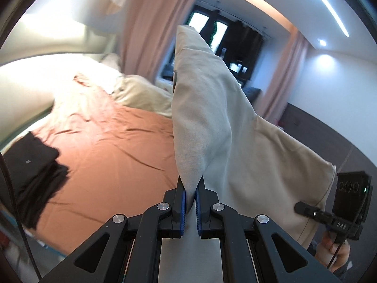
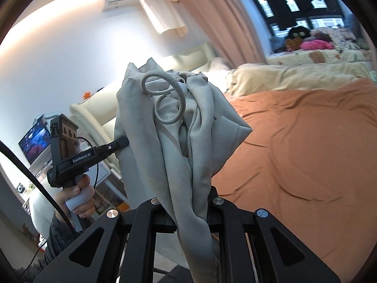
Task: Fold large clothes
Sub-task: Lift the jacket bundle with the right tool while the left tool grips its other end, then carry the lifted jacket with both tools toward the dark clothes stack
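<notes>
A large beige garment (image 1: 212, 108) hangs in the air between my two grippers, above the bed. My left gripper (image 1: 190, 189) is shut on a corner of it, cloth pinched between the blue pads. In the right wrist view the bunched waist end of the garment (image 2: 179, 127), with its drawstring loops (image 2: 168, 101), fills the middle. My right gripper (image 2: 186, 202) is shut on it, its fingertips hidden by the cloth. The right gripper also shows in the left wrist view (image 1: 306, 208), and the left gripper in the right wrist view (image 2: 122, 141), each touching the cloth's edge.
A bed with an orange sheet (image 1: 113, 146) lies below; it also shows in the right wrist view (image 2: 306, 146). A folded black garment (image 1: 30, 165) lies at its left edge. Cream bedding (image 2: 294, 73) is piled at the far end. Pink curtains (image 1: 146, 23) hang behind.
</notes>
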The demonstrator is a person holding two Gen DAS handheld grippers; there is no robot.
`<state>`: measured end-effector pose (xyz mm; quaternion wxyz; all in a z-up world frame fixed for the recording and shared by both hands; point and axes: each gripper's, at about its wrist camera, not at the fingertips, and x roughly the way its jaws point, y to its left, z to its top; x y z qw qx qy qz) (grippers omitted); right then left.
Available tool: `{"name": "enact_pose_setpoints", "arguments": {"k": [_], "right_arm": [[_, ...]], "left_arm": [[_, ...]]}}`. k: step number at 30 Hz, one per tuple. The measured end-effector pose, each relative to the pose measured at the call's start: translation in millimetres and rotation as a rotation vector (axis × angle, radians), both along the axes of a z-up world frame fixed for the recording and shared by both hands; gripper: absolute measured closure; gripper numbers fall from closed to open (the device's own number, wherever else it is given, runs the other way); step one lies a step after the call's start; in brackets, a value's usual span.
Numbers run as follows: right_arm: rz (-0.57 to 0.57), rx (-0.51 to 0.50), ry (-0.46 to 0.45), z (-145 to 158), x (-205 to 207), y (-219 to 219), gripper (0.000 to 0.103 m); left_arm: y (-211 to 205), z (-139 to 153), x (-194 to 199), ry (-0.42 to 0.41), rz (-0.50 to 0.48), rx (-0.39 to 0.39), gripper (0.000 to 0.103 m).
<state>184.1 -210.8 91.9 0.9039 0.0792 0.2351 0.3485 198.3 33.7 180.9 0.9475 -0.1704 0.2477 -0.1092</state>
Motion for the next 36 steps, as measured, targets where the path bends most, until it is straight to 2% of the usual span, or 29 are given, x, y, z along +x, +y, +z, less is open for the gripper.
{"name": "enact_pose_setpoints", "arguments": {"k": [6,16,21,36], "right_arm": [[0.082,-0.004,0.005,-2,46,32,0.095],[0.187,-0.033,0.006,-7,90,99,0.095],[0.232,-0.039,0.016,-14,118,129,0.095],[0.438,-0.083,0.045,-21,197,262,0.095]], "left_arm": [[59,9,-17,-0.016,0.085,0.034,0.097],[155,10,-24,-0.012,0.208,0.056,0.097],[201,8,-24,-0.022,0.256,0.115,0.097],[358,6,-15,0.002,0.446,0.172,0.097]]}}
